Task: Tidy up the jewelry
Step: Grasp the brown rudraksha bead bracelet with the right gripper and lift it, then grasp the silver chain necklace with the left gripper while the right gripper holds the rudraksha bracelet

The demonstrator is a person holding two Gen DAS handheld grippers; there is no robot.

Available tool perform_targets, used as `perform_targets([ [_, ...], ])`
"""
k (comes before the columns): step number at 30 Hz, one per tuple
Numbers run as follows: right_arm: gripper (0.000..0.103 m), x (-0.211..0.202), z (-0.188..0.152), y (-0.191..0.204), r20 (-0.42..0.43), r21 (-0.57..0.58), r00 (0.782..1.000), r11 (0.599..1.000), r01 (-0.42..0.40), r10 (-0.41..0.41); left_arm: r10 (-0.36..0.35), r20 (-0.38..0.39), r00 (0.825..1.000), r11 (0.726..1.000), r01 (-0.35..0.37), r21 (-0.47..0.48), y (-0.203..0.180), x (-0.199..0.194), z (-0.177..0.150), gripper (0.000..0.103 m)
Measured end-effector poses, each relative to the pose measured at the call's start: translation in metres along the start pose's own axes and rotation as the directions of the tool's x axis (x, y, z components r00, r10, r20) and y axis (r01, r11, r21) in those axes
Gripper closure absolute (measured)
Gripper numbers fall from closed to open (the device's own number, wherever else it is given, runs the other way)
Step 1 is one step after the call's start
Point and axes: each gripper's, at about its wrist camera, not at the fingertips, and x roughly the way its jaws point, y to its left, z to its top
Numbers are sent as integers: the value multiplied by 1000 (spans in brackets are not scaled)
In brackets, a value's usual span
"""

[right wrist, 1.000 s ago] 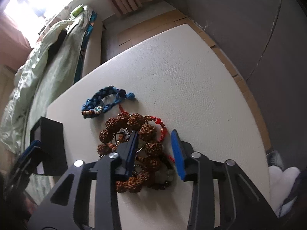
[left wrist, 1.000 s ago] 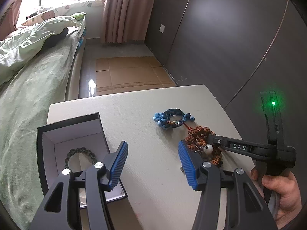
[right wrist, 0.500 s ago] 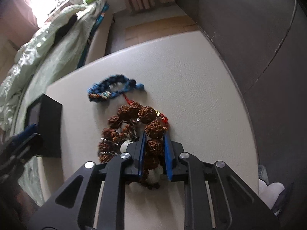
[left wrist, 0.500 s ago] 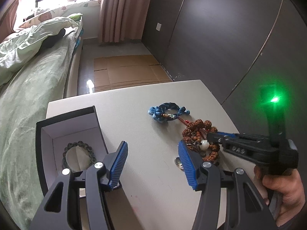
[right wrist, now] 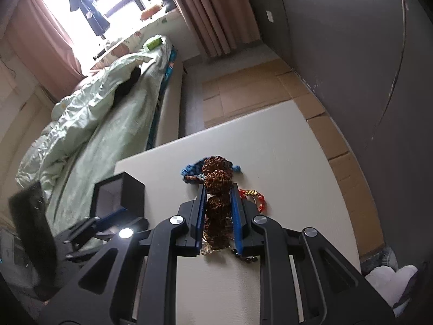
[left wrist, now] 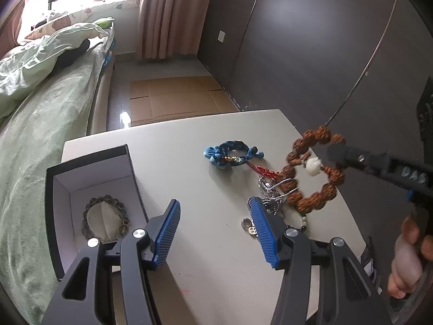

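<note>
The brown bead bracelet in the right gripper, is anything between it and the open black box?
Possibly. The brown bead bracelet hangs lifted in the right gripper. Between it and the black box lies bare table, but the open left gripper hovers near the box's right wall, close to that path. A dark bracelet already lies inside.

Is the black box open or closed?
Open. The black box has no lid on top, so its white inside shows, with a dark bead bracelet lying in it.
</note>
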Motion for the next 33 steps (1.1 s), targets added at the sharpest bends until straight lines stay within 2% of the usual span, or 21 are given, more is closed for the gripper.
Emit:
perform_targets([
  [12, 85, -61, 12, 10, 146, -3, 986, 997, -79, 78, 2, -22, 1000, 999, -1, 37, -18, 20, -4, 51],
  [20, 85, -107, 19, 23, 241, -26, 962, 991, -129, 131, 2, -32, 999, 999, 0, 54, -26, 30, -5, 51],
  [28, 85, -154, 23, 27, 337, -47, 927, 986, -158, 165, -54, -13, 998, 991, 55, 119, -50, 40, -1, 51],
  [32, 85, -168, 24, 21, 357, -48, 917, 984, -171, 176, -72, -18, 997, 991, 74, 114, -58, 51, 4, 51],
  [33, 85, -169, 24, 16, 360, -41, 917, 984, -172, 175, -74, -20, 997, 991, 76, 113, -60, 55, 6, 55],
])
